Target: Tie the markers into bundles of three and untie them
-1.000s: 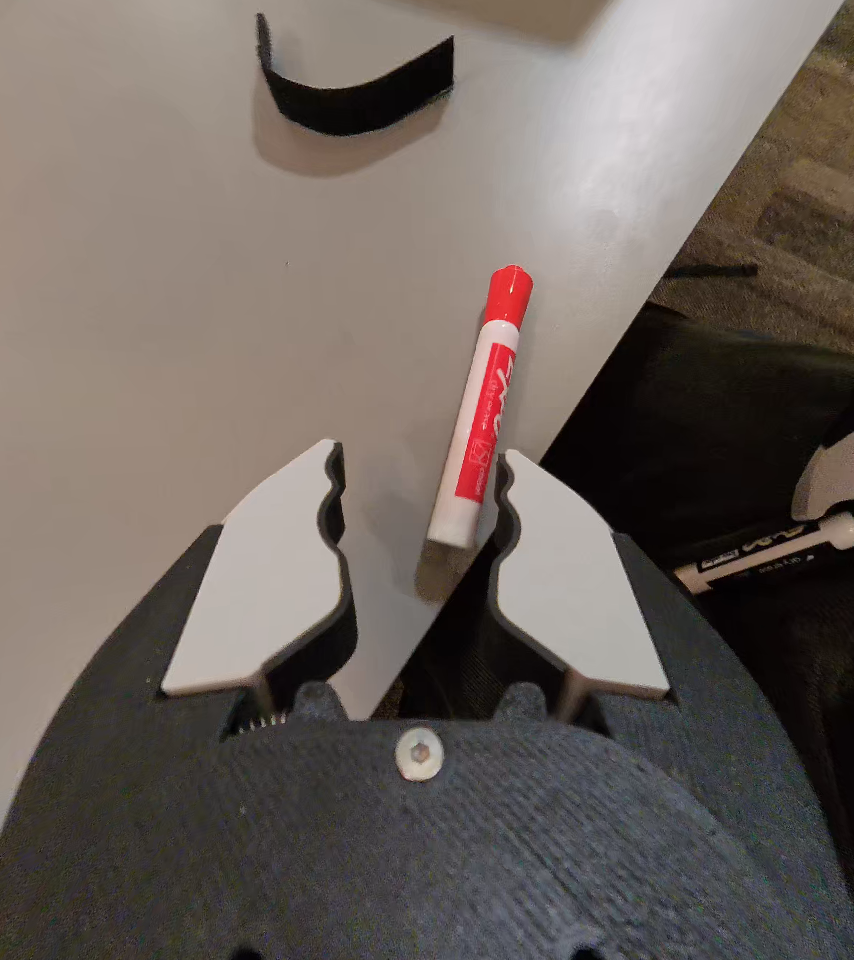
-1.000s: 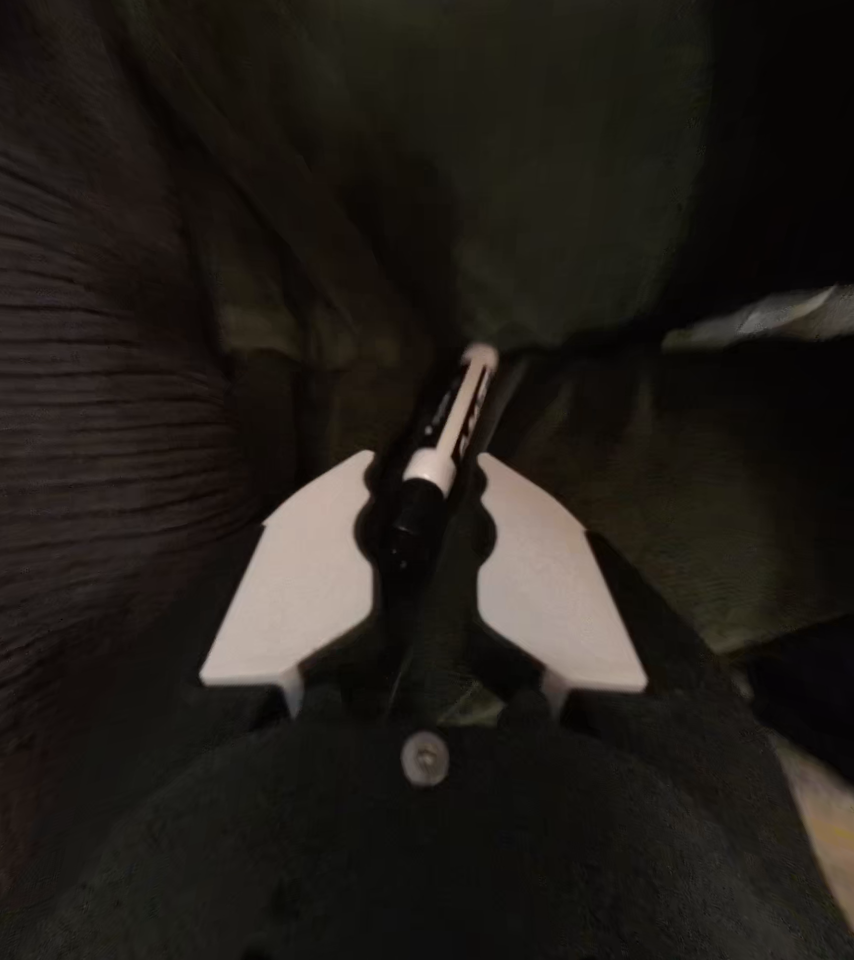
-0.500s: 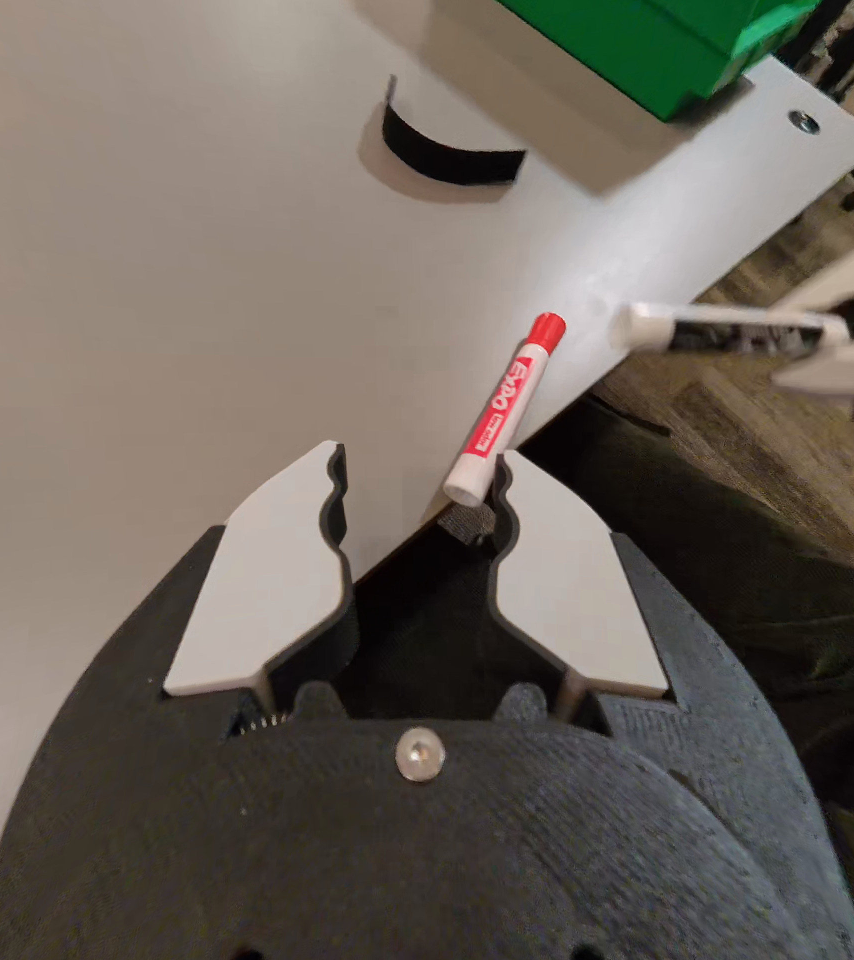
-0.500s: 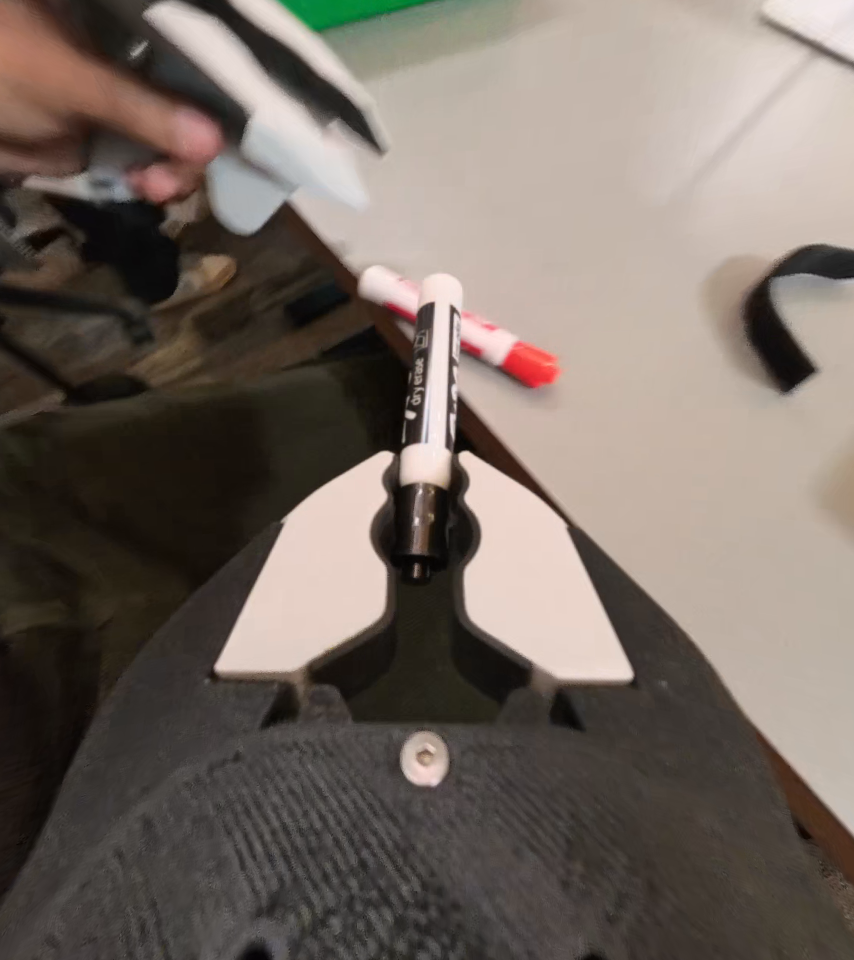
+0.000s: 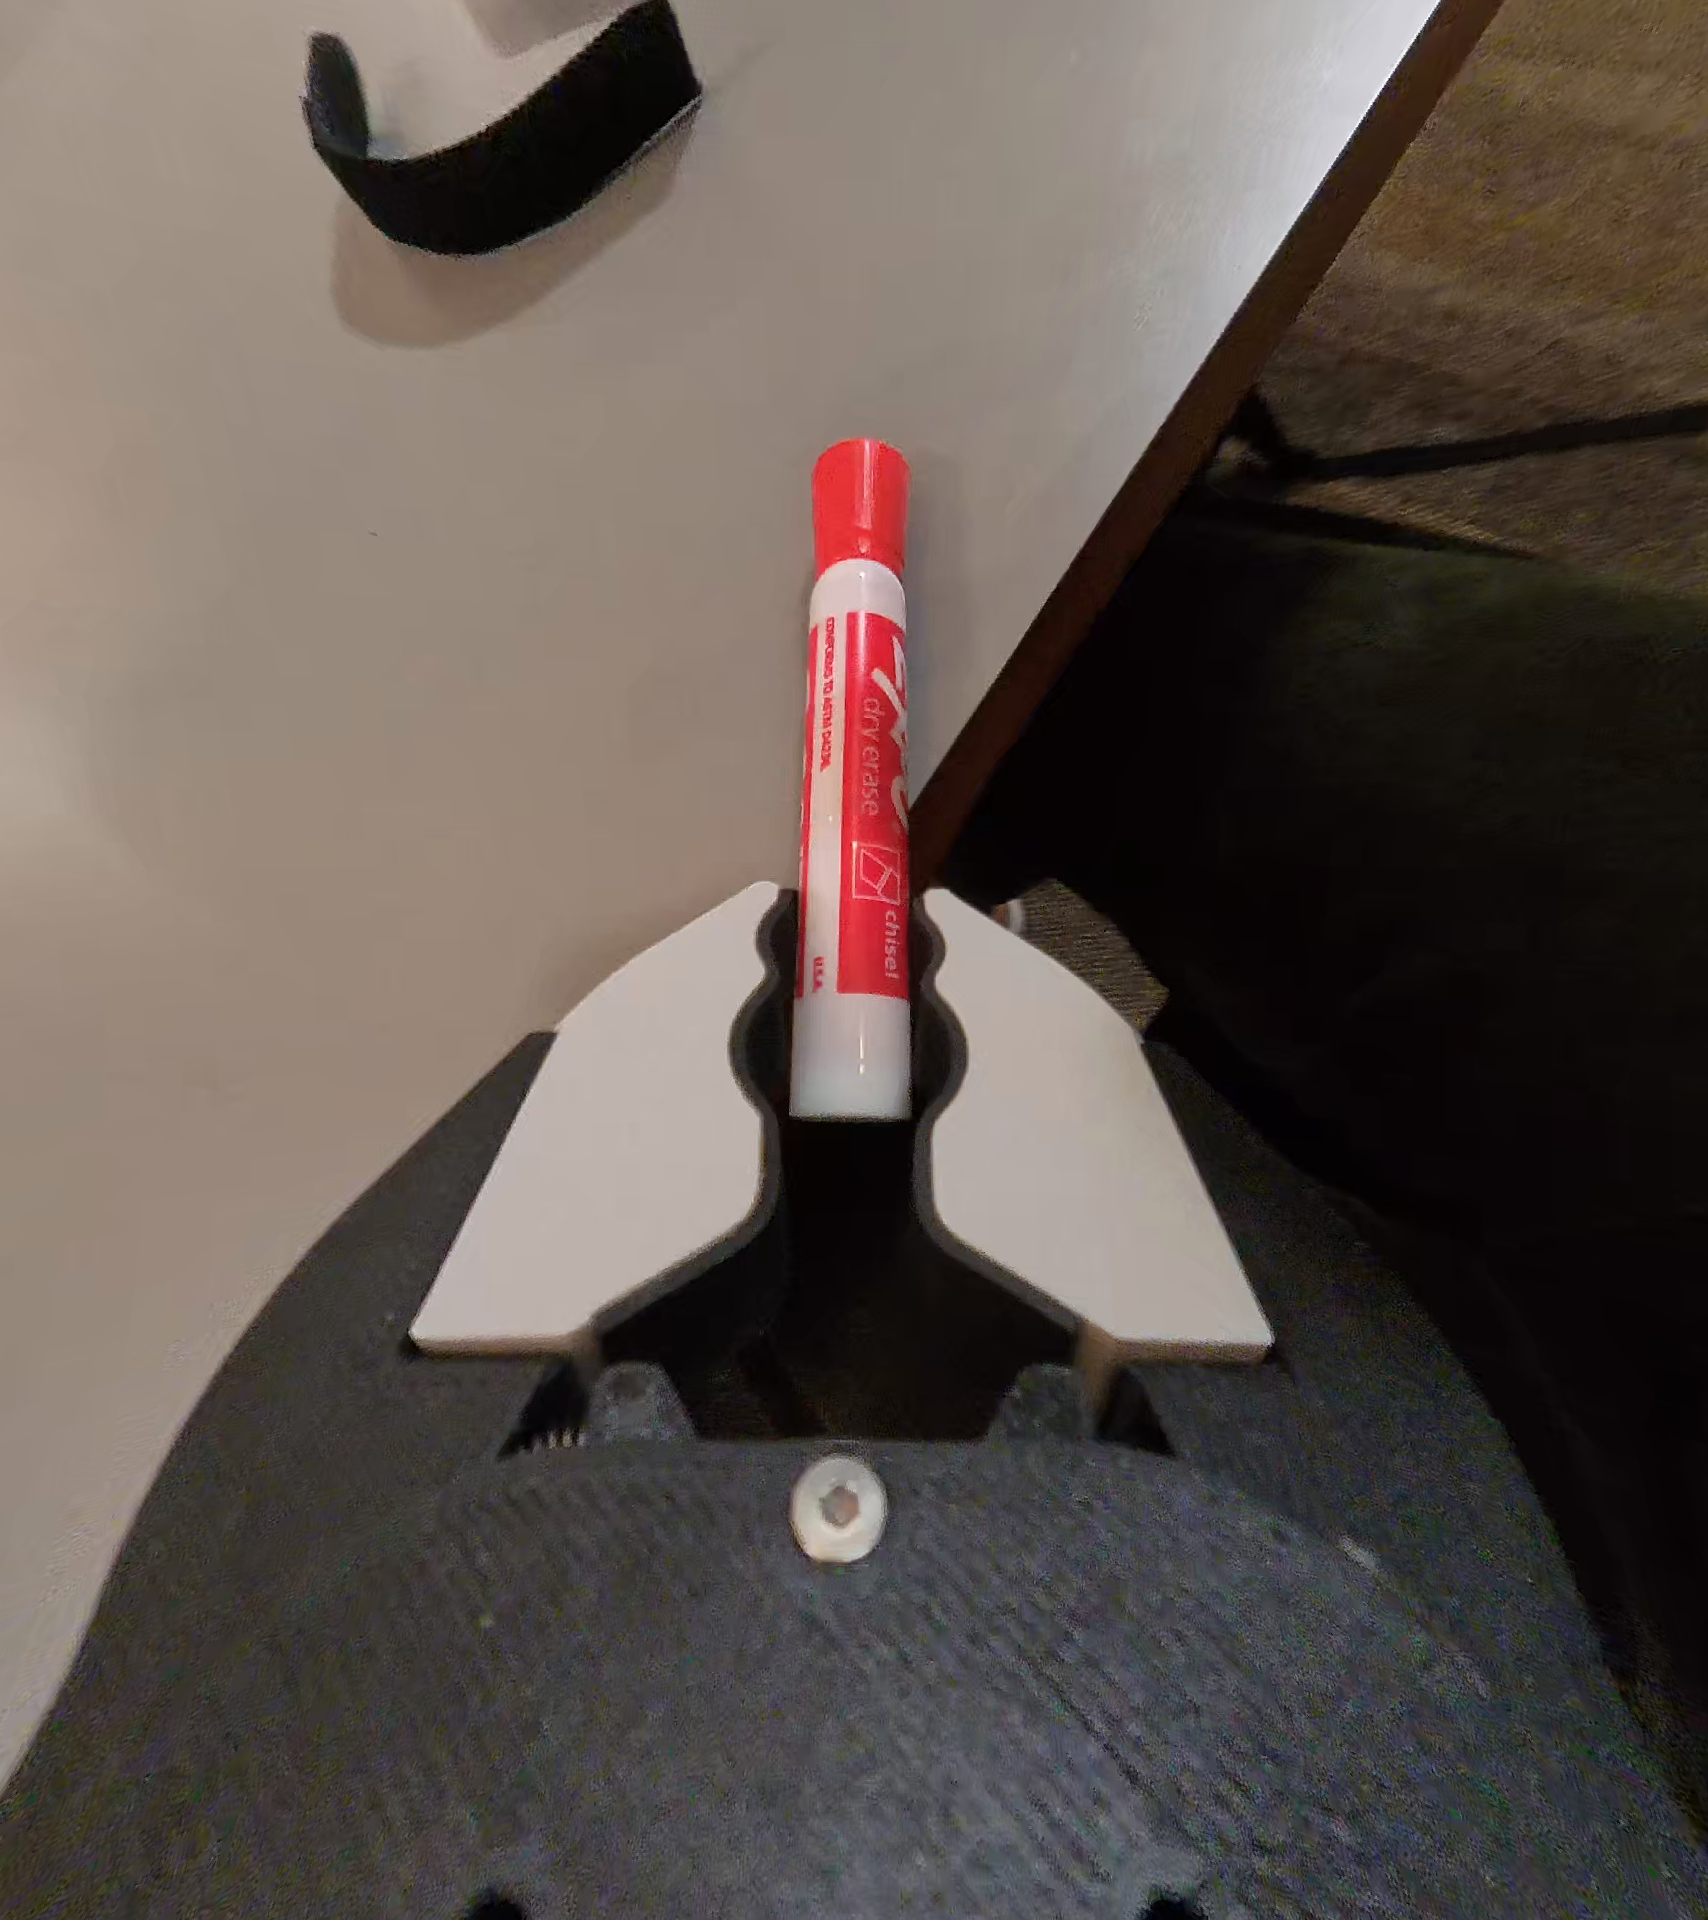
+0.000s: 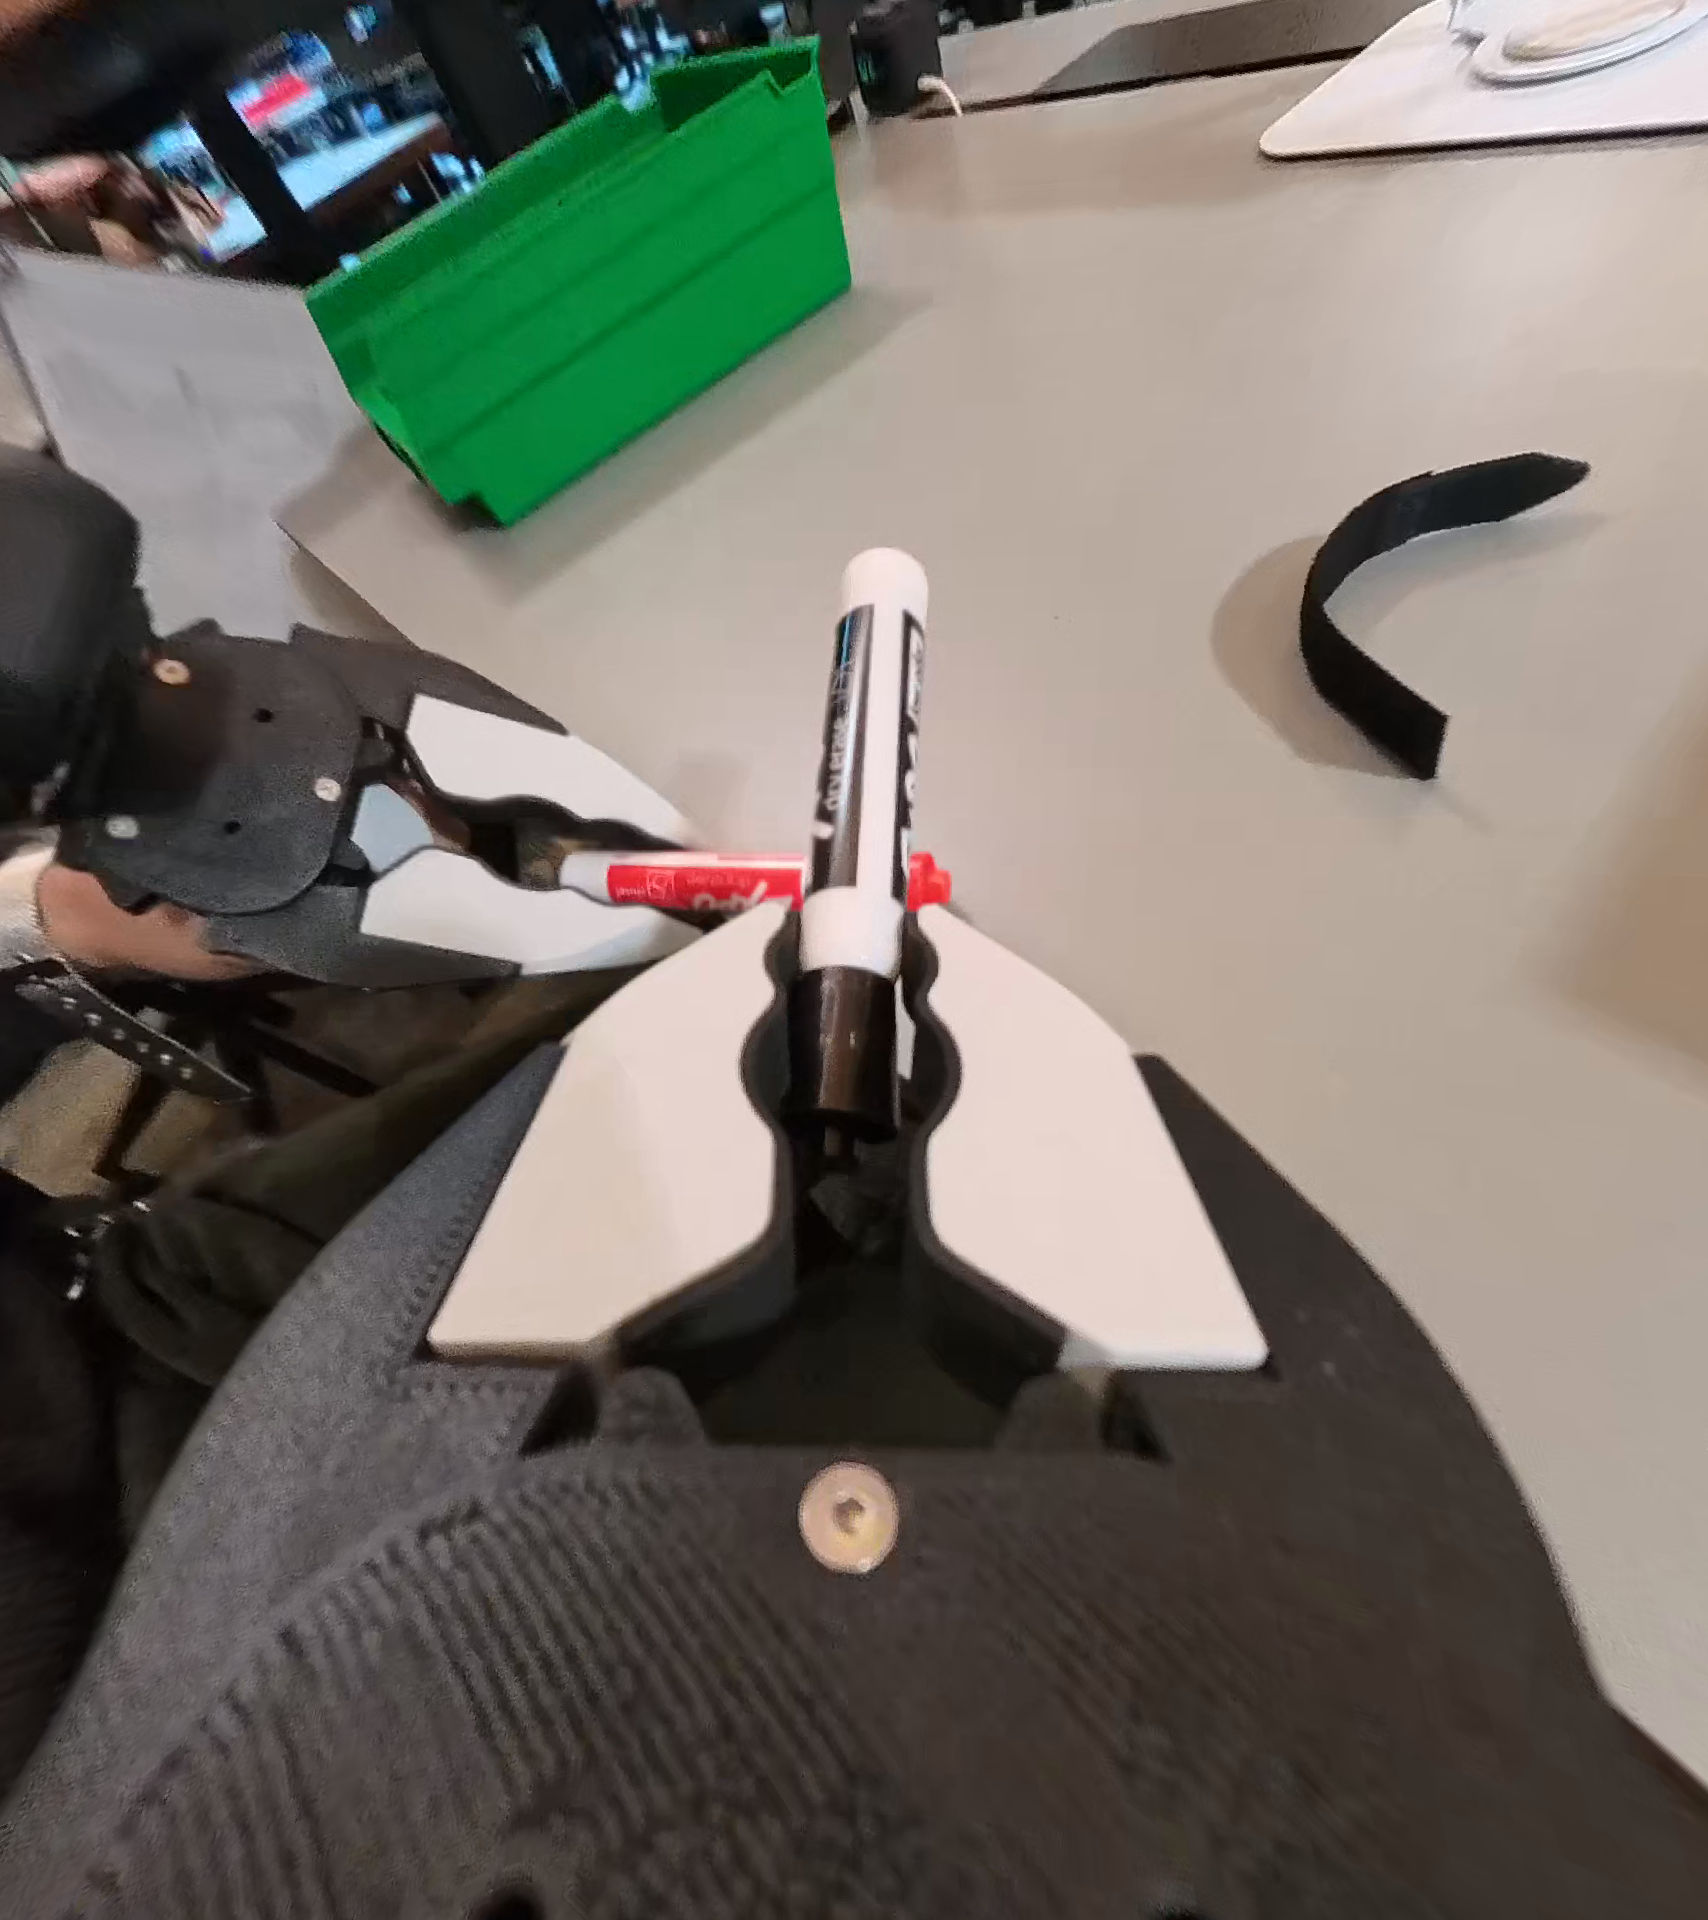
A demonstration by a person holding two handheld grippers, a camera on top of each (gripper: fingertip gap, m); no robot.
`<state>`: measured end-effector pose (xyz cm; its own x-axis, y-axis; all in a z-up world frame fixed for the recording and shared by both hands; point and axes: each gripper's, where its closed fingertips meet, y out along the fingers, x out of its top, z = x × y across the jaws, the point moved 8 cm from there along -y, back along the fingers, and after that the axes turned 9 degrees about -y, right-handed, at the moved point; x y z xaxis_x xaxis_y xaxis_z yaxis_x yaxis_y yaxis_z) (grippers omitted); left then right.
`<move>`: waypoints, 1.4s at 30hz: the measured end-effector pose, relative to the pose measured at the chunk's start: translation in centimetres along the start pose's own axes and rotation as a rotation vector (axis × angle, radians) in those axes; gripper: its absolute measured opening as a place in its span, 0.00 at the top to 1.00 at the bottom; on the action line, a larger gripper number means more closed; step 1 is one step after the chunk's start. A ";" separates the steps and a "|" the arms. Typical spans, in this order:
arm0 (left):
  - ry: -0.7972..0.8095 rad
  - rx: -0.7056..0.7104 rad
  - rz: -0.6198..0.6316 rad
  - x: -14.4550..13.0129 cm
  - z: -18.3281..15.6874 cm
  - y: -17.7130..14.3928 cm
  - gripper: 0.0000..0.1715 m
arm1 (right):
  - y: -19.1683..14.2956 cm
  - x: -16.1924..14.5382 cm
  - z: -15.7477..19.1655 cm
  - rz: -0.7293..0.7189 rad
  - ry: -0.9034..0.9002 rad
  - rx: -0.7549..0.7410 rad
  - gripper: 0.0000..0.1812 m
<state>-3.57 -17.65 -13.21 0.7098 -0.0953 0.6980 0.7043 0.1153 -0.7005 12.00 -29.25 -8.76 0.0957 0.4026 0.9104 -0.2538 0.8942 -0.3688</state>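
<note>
Left wrist view, from left to right: a grey table (image 5: 206, 623) fills the left and centre of the frame. A black hook-and-loop strap (image 5: 486, 156) lies curled on it at the upper left, open and not wrapped around anything. Right of centre, the left gripper (image 5: 855, 935) has its jaws pressed against the white rear end of a red dry-erase marker (image 5: 855, 790). The marker points away from the camera, red cap at the far end, over the table's near edge. Right of the table edge lie dark fabric and brown carpet (image 5: 1556, 208).

Right wrist view, from left to right: the left gripper (image 6: 621, 883) enters from the left at the table's edge, a hand (image 6: 102, 925) behind it, holding the red dry-erase marker (image 6: 704, 883) level just above the table (image 6: 1245, 1039). A green plastic bin (image 6: 601, 291) stands on the table farther back. At centre, the right gripper (image 6: 850, 966) pinches a black dry-erase marker (image 6: 871, 748) near its black cap end, white rear end pointing away. The black marker crosses in front of the red one; contact between them cannot be determined. At right, the strap (image 6: 1369, 623) lies well apart from both markers. A white mat (image 6: 1556, 83) sits at the far right corner.
</note>
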 end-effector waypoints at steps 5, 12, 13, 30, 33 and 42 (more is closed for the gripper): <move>-0.148 -0.048 -0.070 0.6 1.5 -1.4 0.87 | -0.3 -0.6 -1.1 0.037 -0.001 -0.064 0.89; -0.543 -0.199 -0.213 0.4 5.0 -2.7 0.88 | 1.2 -1.0 -2.1 0.142 -0.120 -0.140 0.90; -0.584 -0.214 -0.230 0.3 5.3 -2.8 0.88 | 1.7 -1.0 -2.5 0.165 -0.137 -0.149 0.90; -0.870 -0.438 -0.406 -0.9 7.6 -5.4 0.88 | 4.2 0.9 -6.7 0.141 -0.149 -0.267 0.62; -0.876 -0.459 -0.441 -1.0 7.6 -5.9 0.88 | 3.5 2.7 -5.4 0.012 -0.165 -0.212 0.67; -0.799 -0.598 -0.528 0.5 5.0 -6.0 0.88 | 6.3 3.2 2.0 -0.278 0.469 0.401 0.72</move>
<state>-7.53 -13.43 -7.86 0.2597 0.6930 0.6725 0.9594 -0.2645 -0.0979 8.77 -22.68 -7.82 0.5938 0.2915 0.7499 -0.4885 0.8712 0.0481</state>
